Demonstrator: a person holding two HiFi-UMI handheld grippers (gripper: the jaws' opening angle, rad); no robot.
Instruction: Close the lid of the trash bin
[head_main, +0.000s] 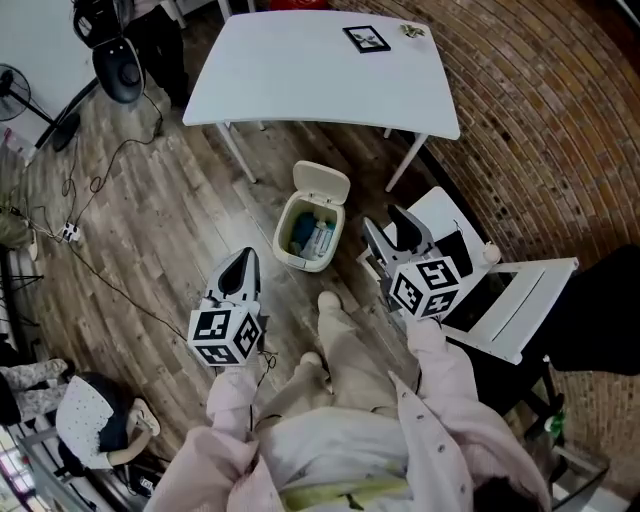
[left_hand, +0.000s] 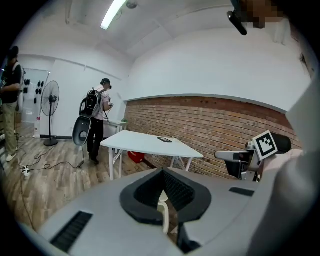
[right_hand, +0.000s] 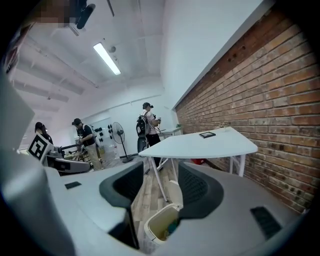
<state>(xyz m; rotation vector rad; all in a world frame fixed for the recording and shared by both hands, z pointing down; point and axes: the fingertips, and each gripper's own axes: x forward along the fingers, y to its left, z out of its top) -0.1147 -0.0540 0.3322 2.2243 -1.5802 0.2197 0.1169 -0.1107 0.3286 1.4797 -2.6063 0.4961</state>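
**Open trash bin on the floor, both claws hovering short of it**

The small cream trash bin (head_main: 308, 266) stands on the wooden floor (head_main: 150, 200) just in front of me, near the legs of a white surface (head_main: 300, 70). Its lid (head_main: 322, 183) is tipped up and back on the far side, hinged away from me, so the bin is fully open. Some bluish packaging (head_main: 312, 235) lies inside.

The bin looks like thin, light plastic, so I judge it could slide or tip if shoved. The lid looks stiff, smooth and likely slippery. It probably needs no grip at all. I would press on its top edge, farthest from the hinge, and bring it forward and down gently.

My right claw (head_main: 392, 228) hangs above and to the right of the bin without touching it. Its jaws are apart and empty, and the right gripper view shows the bin and raised lid framed between them. My left claw (head_main: 241, 262) hangs to the bin's left, jaws closed tip to tip on nothing.

A white folding chair (head_main: 520, 290) stands at my right.
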